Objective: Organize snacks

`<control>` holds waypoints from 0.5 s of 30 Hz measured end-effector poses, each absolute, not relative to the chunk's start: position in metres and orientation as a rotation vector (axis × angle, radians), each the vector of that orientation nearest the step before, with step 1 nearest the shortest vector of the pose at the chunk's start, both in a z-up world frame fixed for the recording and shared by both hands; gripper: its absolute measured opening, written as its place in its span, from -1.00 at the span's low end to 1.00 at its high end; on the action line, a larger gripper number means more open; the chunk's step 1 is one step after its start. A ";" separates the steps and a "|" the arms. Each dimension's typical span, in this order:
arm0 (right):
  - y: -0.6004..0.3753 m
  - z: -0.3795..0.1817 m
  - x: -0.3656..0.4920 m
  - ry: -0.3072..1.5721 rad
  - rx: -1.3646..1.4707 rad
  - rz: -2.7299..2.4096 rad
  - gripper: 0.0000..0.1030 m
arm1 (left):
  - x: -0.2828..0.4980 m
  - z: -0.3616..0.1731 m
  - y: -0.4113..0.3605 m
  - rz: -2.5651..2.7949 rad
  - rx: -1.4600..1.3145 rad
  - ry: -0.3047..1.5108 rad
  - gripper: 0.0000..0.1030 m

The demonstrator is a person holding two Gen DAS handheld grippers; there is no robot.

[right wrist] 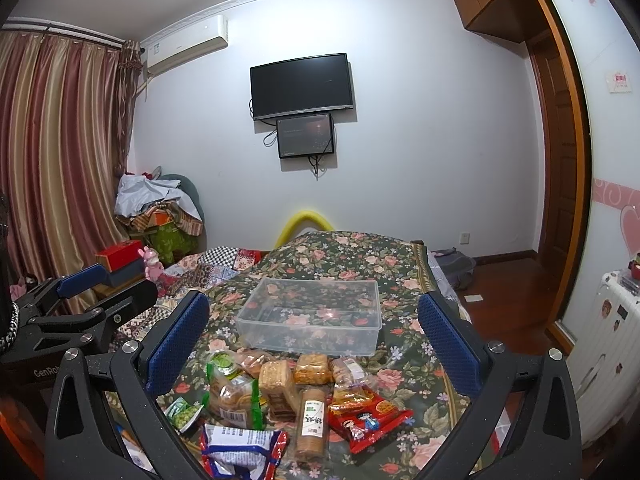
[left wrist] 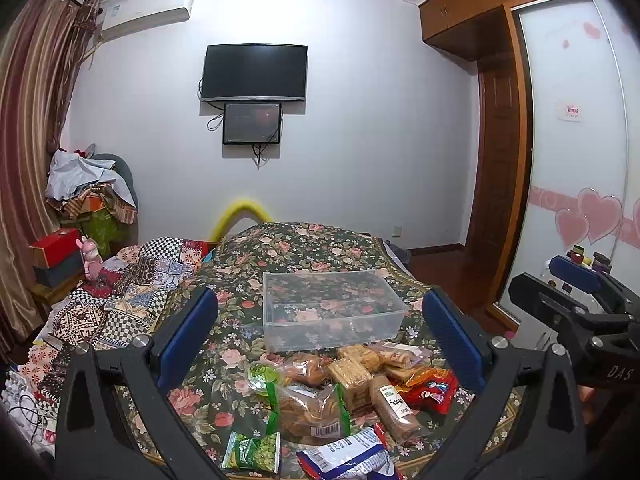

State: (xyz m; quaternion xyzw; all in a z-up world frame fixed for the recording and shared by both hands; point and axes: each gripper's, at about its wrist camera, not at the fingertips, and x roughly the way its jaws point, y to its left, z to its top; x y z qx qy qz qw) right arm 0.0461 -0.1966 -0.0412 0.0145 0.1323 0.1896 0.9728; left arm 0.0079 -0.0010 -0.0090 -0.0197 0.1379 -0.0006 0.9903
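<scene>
Beyond both sets of fingertips, on the floral bedspread [left wrist: 304, 248], a clear plastic bin [left wrist: 332, 312] is standing empty, and the snacks are lying in a loose heap between it and the tools. Both grippers are hovering above the pile, touching nothing. The left gripper [left wrist: 320, 332] is spreading its blue pads [left wrist: 188, 328] wide, with nothing between them; the right gripper [right wrist: 316, 340] is likewise gaping wide and carrying nothing.

Judging from the empty bin, the sorting is only starting, so the step in hand is a first pick. Directly under the right gripper, a sleeve of brown biscuits [right wrist: 312, 420] is lying lengthwise toward the tool, with a red packet [right wrist: 368, 416] touching it on the right side and a green-edged bag of biscuits [right wrist: 234, 394] on the left. Nearest that tool, a blue-and-white packet [right wrist: 240, 446] is resting at the front of the heap. Below the left gripper, a small green pea packet [left wrist: 252, 450] is sitting at the near left edge of the pile.

A good first grasp is probably an outlying piece, such as the red packet or the pea packet, since the middle ones are overlapping. Closing gently matters: the biscuits look brittle, and the slick wrappers may be slipping out of a shallow pinch. Keeping the two tools apart is also wise, as they are working just beside each other.
</scene>
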 end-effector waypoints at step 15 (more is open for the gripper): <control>-0.199 -0.047 0.052 0.297 0.047 0.381 1.00 | 0.007 -0.009 0.001 -0.008 -0.040 0.278 1.00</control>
